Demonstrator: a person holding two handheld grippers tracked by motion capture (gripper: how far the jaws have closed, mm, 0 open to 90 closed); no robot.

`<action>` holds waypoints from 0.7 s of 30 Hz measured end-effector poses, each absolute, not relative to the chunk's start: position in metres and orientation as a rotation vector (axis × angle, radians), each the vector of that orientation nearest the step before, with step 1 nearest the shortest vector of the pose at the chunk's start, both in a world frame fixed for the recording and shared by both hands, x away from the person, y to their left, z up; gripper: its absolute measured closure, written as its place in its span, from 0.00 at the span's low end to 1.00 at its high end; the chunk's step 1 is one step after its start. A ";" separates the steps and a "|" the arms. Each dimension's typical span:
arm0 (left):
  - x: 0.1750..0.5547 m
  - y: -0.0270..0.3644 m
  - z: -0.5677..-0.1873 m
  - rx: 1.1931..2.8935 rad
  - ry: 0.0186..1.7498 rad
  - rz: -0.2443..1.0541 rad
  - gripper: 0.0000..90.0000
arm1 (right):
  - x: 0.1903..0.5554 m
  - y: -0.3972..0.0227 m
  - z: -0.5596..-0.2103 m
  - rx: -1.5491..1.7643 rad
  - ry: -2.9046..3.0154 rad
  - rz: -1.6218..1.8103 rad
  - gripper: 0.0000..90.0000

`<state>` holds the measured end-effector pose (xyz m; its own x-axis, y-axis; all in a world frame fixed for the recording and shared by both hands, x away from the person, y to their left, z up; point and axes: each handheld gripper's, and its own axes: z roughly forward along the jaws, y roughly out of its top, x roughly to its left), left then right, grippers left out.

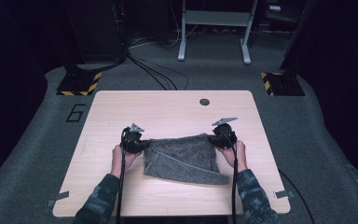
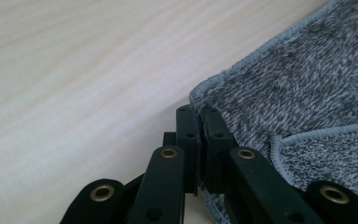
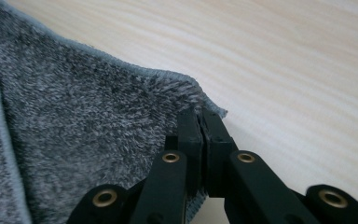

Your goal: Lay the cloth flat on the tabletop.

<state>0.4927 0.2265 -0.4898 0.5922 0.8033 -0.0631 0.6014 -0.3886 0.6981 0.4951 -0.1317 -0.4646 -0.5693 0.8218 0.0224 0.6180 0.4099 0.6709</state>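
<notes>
Two grippers: both clamp one grey towel (image 1: 182,156), each pinching a corner of its far edge, likely so the cloth can be lifted evenly and folded or spread.
Forearms: the person's camouflage sleeves (image 1: 98,198) come in from the near edge of the table (image 1: 121,105), one hand behind each tool.
Left gripper (image 2: 199,122): its jaws are closed tight on the towel's hemmed corner, with fabric squeezed between the pads; in the high view it sits at the cloth's left end (image 1: 134,140).
Right gripper (image 3: 200,121): jaws likewise pressed together on the opposite corner, the fluffy edge caught between them; in the high view it sits at the right end (image 1: 223,135).
Towel: lies near the middle of the table toward the person, partly doubled over, a hemmed flap showing on top at its near left.
Way ahead: bare wood beyond the cloth, nothing blocking a pull or fold.
Farther off: a dark round hole (image 1: 204,101) near the table's far edge, then grey carpet, cables (image 1: 158,74), striped stand bases (image 1: 79,84) and a metal frame (image 1: 214,28).
</notes>
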 end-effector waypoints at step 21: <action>0.485 0.212 -0.395 2.039 0.838 0.759 0.97 | 0.496 -0.138 -0.363 0.964 2.130 1.044 0.98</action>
<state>0.4848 0.2124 -0.3954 0.6026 0.7670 0.2204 0.2957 -0.4712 0.8310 0.4956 -0.1376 -0.3632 -0.5755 0.7988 -0.1752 0.3510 0.4347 0.8293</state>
